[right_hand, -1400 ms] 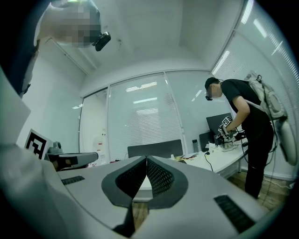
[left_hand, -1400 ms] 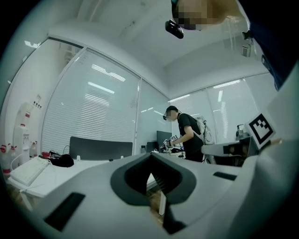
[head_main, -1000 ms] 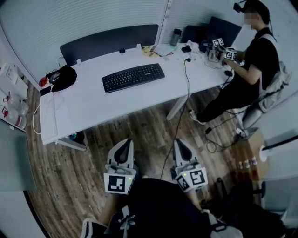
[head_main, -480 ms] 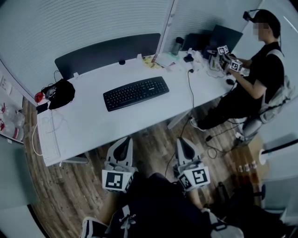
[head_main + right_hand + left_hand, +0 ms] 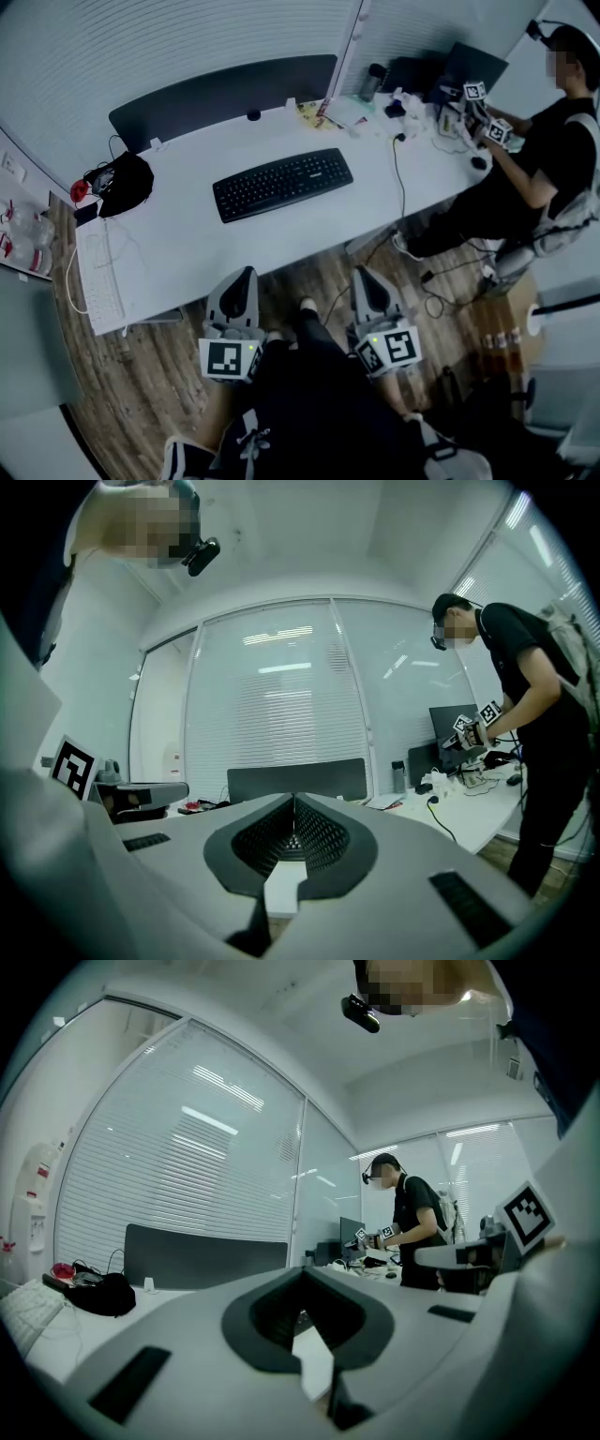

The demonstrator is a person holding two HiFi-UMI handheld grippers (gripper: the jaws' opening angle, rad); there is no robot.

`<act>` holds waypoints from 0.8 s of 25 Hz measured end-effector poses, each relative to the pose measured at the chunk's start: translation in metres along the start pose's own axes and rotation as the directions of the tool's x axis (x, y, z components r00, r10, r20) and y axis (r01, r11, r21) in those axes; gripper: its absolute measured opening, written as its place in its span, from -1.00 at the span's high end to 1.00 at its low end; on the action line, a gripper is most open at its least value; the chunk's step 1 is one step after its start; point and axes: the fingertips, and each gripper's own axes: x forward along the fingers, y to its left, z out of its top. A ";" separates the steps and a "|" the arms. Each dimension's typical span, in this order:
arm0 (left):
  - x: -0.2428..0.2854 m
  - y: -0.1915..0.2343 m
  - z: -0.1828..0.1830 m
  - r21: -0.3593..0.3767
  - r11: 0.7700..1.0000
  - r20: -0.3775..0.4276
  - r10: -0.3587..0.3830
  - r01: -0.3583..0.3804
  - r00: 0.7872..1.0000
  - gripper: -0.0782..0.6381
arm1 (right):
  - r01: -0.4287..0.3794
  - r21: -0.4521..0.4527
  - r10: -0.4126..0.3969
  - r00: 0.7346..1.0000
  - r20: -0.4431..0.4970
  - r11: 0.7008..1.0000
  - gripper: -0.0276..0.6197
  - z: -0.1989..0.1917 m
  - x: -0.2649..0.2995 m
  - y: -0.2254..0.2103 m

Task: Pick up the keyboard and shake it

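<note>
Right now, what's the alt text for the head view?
A black full-size keyboard lies untouched on a long white desk, while the left gripper and right gripper, both shut and empty, hover over the wood floor short of the desk's near edge. A black bag sits at the desk's left end; a person in black works at its right end.

Counts are standing as follows. One white desk [image 5: 187, 234] is carrying two keyboards: one black keyboard [image 5: 283, 184] and one white keyboard [image 5: 98, 281]. One black bag [image 5: 127, 181] and one flask [image 5: 377, 81] are sitting on it. Two grippers are showing in the foreground: left gripper [image 5: 247, 272] and right gripper [image 5: 360, 272]. One seated person [image 5: 548, 155] is appearing.
</note>
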 end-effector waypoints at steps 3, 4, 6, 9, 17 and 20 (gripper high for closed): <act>0.015 0.011 -0.002 -0.010 1.000 -0.006 0.026 -0.026 1.000 0.79 | -0.018 0.018 0.018 1.000 -0.013 1.000 0.90 -0.005 0.019 -0.010; 0.020 0.015 -0.003 -0.012 0.999 -0.010 0.035 -0.035 0.999 0.79 | -0.026 0.026 0.026 0.999 -0.021 0.999 0.90 -0.008 0.026 -0.015; 0.032 0.020 -0.006 -0.011 0.999 -0.020 0.052 -0.052 0.998 0.79 | -0.051 0.035 0.052 0.998 -0.043 0.998 0.90 -0.010 0.043 -0.024; 0.054 0.030 -0.015 0.010 0.997 -0.047 0.081 -0.080 0.996 0.79 | -0.106 0.030 0.108 0.992 -0.062 0.994 0.90 -0.007 0.079 -0.040; 0.120 0.050 -0.008 -0.014 0.975 -0.016 0.222 -0.222 0.975 0.79 | -0.204 0.006 0.204 0.978 -0.034 0.979 0.90 0.019 0.173 -0.095; 0.145 0.052 -0.002 -0.052 0.962 0.003 0.269 -0.269 0.963 0.79 | -0.243 -0.004 0.243 0.969 -0.045 0.970 0.90 0.024 0.196 -0.113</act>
